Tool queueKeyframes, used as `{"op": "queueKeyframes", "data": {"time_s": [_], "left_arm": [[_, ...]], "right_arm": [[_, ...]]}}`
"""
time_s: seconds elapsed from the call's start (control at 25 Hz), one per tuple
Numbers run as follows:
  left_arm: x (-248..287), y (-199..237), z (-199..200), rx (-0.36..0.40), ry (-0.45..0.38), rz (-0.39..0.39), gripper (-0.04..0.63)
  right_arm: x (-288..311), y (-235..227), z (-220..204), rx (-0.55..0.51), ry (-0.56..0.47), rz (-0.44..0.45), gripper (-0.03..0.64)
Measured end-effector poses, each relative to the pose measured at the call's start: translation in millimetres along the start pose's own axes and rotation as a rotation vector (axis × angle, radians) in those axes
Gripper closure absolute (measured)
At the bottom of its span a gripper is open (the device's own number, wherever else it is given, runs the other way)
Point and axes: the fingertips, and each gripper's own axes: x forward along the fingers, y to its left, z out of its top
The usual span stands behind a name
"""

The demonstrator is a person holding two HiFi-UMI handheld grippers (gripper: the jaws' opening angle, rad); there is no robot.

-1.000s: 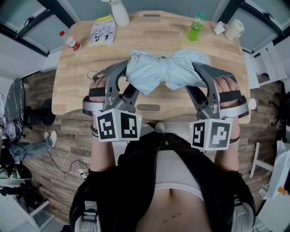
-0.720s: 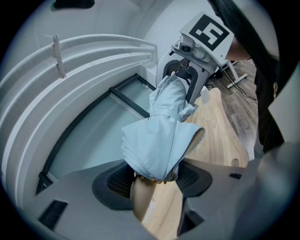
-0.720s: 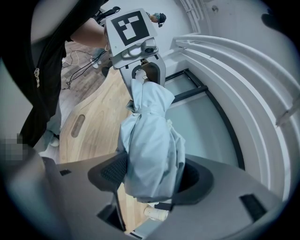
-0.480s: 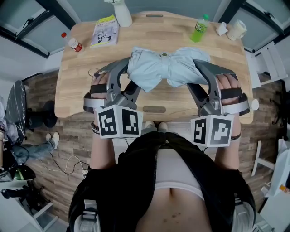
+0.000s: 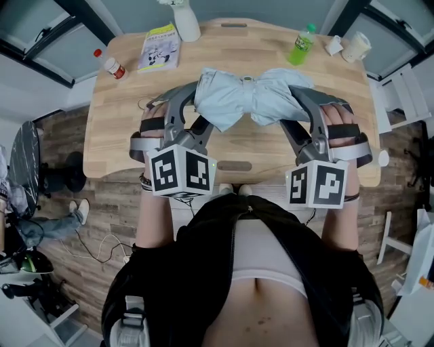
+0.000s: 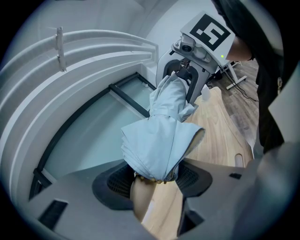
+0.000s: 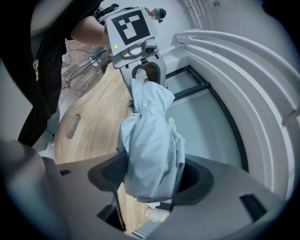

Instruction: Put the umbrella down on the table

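Our left gripper (image 5: 198,114) and right gripper (image 5: 298,108) each clamp an end of the umbrella (image 5: 249,100). It seems clear of the table (image 5: 129,129), so we've yet to lower it

A light wooden table (image 5: 122,115) is shown. Along its far edge, a small red-capped bottle (image 5: 108,64), a booklet (image 5: 160,56), a white bottle (image 5: 184,20), a green bottle (image 5: 302,46), a small white object (image 5: 331,45) and a cup (image 5: 355,46) are placed.
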Motion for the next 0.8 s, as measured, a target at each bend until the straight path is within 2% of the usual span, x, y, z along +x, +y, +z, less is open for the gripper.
{"op": "queueKeyframes", "data": {"time_s": [0.8], "left_arm": [[27,-21,-30,-0.032,0.033,-0.086,0.341]], "right_arm": [[38,29,-3,0.016,-0.010,0.081,0.307]]}}
